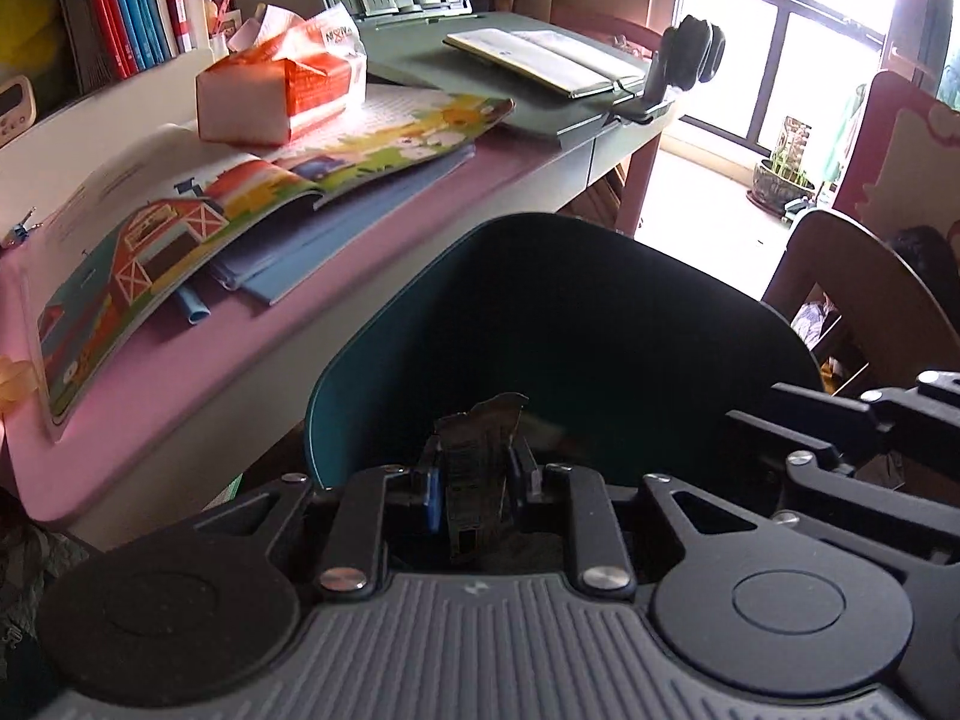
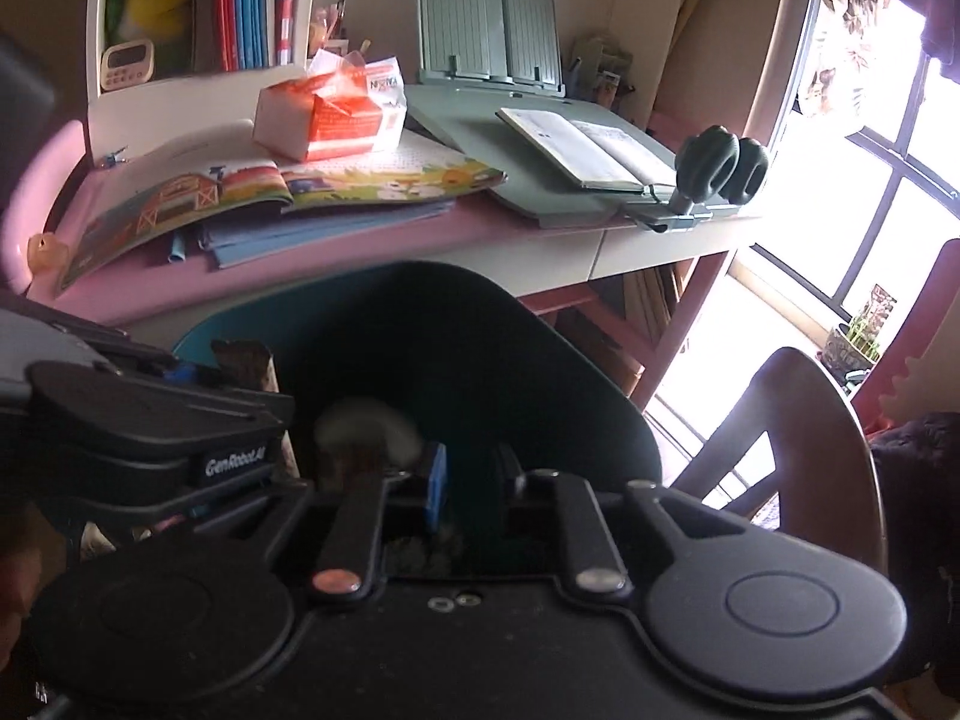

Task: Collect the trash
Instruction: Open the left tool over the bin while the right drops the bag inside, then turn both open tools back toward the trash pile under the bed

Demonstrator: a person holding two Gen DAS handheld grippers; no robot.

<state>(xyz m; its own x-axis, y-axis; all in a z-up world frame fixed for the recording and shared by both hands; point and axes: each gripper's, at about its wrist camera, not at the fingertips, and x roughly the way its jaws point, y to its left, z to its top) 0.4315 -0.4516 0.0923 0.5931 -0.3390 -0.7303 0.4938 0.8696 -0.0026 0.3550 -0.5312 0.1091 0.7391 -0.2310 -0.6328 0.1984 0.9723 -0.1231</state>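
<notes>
A teal waste bin (image 1: 384, 324) with a dark inside stands in front of the desk, and both grippers hang over its mouth. My left gripper (image 1: 477, 468) is shut on a dark crumpled wrapper (image 1: 486, 420) that stands upright between its blue pads. The right wrist view shows that same wrapper (image 2: 246, 360) in my left gripper (image 2: 204, 369) at the bin's (image 2: 600, 396) left rim. My right gripper (image 2: 474, 477) is open with nothing between its fingers. A pale blurred lump (image 2: 366, 426) shows just left of it, inside the bin. My right gripper (image 1: 756, 408) also reaches in from the right.
The pink desk (image 1: 336, 312) behind the bin holds an open picture book (image 1: 180, 222), an orange tissue pack (image 1: 282, 90) and an open book (image 1: 540, 54) on a green stand. A wooden chair (image 1: 852, 276) stands at the right, before a bright window.
</notes>
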